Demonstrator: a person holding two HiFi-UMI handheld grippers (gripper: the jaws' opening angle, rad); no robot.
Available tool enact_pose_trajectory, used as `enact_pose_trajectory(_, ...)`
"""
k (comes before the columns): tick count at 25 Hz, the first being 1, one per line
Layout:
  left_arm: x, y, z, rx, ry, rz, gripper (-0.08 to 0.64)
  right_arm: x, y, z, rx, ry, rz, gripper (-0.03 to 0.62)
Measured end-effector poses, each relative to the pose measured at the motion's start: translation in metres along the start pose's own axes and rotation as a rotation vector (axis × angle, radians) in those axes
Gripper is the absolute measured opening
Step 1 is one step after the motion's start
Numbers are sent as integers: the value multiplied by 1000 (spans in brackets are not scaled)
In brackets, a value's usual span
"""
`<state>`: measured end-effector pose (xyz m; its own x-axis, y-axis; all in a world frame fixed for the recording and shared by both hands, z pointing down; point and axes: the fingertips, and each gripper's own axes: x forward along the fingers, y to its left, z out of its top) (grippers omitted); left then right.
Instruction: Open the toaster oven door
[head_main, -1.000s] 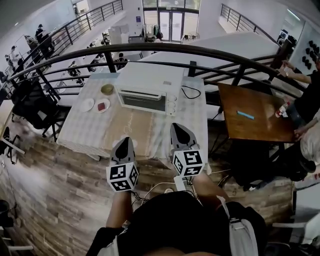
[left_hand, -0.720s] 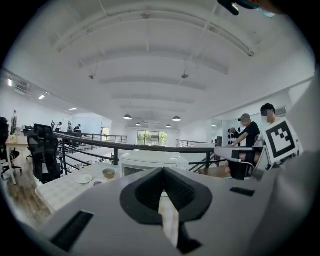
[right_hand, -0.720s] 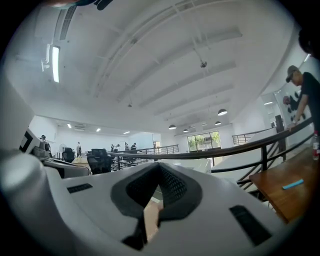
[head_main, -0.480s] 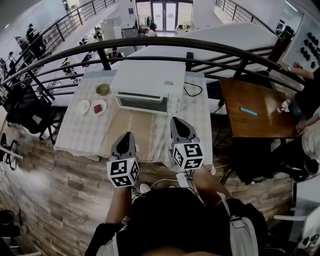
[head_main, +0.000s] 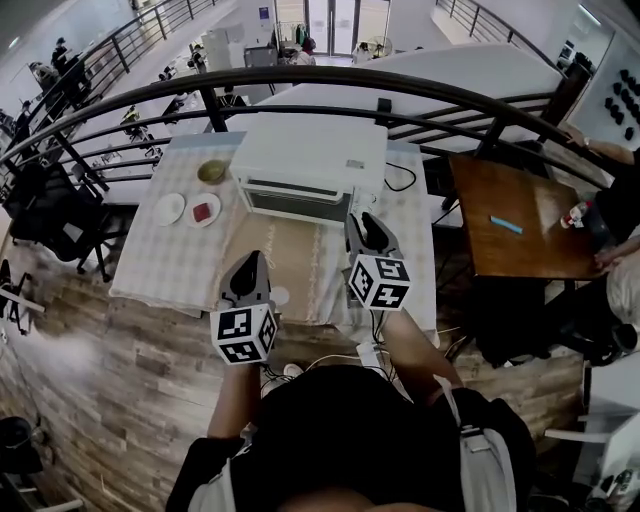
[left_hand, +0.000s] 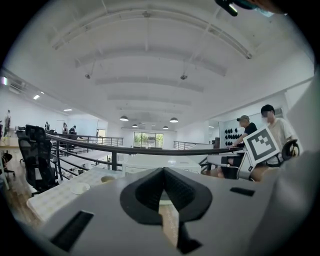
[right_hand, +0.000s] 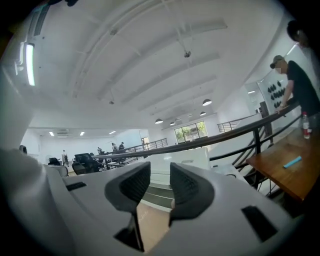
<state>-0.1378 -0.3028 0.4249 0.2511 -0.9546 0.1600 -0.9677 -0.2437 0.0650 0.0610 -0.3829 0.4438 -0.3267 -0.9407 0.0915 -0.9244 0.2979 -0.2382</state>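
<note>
Left tongs (head_main: 250, 260): clenched, pads meeting, nothing held, positioned over the near edge of the worktop (head_main: 180, 262). Right tongs (head_main: 363, 220): released, jaws have just been opening, gap empty, close in front of the toaster oven (head_main: 312, 160); no contact visible. The oven stands at the worktop's far edge, door (head_main: 297, 203) closed. Two plates (head_main: 170, 208) and a bowl (head_main: 212, 172) lie toward the far left corner. Black railing (head_main: 300, 85) behind; plank floor (head_main: 100, 350) below.

**One high view, two low ones**

The head view looks steeply down from the near side over the pale checked-cloth table (head_main: 180, 262), with the white box-shaped toaster oven (head_main: 310, 160) at its far edge. Both gripper views sit low and near the table, facing level across it. All three views share the oven and the black metal railing (head_main: 212, 110) beyond.
</note>
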Motion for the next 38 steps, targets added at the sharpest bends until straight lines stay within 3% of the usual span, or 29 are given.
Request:
enact_pose_trajectory(13,7,17,-7,-16,18,6,14,65,-14,-22,37,142,-105,121)
enact_pose_trajectory(21,5,23,-9,-19,23,16,14,111,-32,-46,83,285,-170,120)
enact_pose_trajectory(32,-1,27,-11,-20,22,30,14,141,-47,-74,117,429,-243,120)
enact_pose_trajectory(38,-2,28,-15,-18,28,37,14,147,-49,-81,132,460,-243,110)
